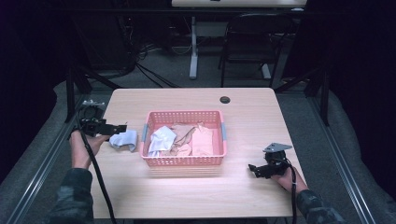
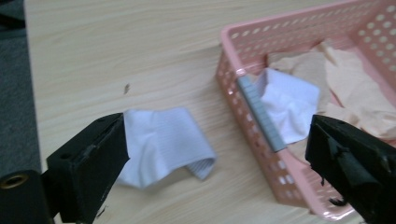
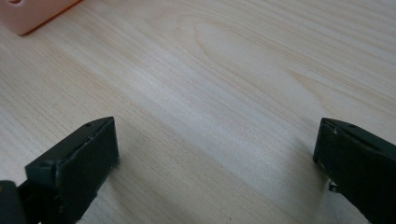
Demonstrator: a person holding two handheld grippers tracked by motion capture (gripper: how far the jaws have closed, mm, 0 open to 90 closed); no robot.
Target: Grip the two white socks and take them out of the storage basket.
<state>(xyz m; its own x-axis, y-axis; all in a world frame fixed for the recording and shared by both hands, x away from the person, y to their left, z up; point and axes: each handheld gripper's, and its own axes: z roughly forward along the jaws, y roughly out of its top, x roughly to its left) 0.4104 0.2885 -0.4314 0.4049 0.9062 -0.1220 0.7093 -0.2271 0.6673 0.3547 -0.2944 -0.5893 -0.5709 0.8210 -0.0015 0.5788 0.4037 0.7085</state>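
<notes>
White cloth (image 2: 163, 140) beside basket (image 2: 261, 116) wall, left tool (image 2: 217, 163) wide above it

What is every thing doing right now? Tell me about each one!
left gripper: open, holding nothing, above the table.
right gripper: open, holding nothing, low over bare wood.
white cloth on the table: crumpled, lying loose left of the basket.
pink basket: upright, holding cloths.
white cloth in the basket: crumpled, at its left end.
peach cloths: rumpled, inside the basket.
</notes>
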